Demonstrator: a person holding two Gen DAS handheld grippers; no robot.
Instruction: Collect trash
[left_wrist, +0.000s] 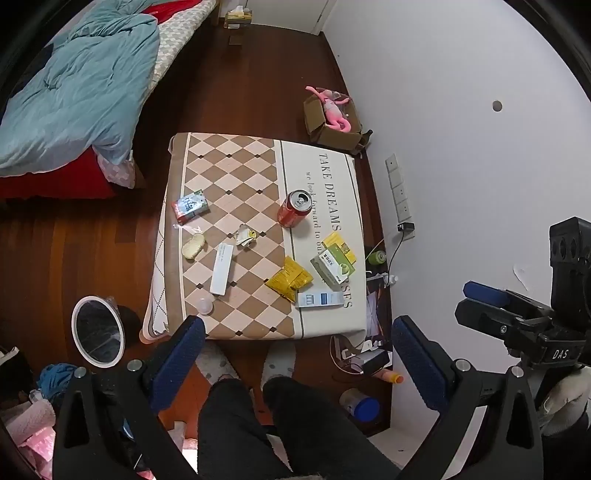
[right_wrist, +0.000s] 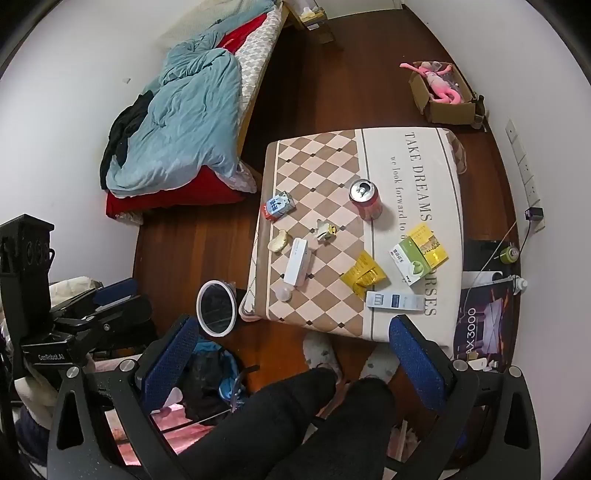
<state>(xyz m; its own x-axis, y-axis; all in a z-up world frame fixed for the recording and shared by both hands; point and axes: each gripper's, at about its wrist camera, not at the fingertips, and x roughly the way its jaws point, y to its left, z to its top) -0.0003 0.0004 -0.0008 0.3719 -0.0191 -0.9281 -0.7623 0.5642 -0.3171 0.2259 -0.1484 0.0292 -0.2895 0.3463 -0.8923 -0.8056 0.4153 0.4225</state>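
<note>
Above table (left_wrist: 325, 177), both tongs (left_wrist: 297, 354) (right_wrist: 293, 354) raised, agape

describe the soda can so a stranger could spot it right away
Find the low table with the checkered cloth. Where the diamonds meet the white lettered panel stands a red soda can. It is the only upright, round metal item; everything nearby lies flat.

— What covers the low table (left_wrist: 236, 166)?
— A checked cloth printed "TAKE DREAMS".
— And on it?
— An upright red can (left_wrist: 294, 208), a small carton (left_wrist: 190, 205), a crumpled wrapper (left_wrist: 245, 236), a long white box (left_wrist: 221, 268), a yellow packet (left_wrist: 290, 277), a green-white box (left_wrist: 332, 267).
</note>
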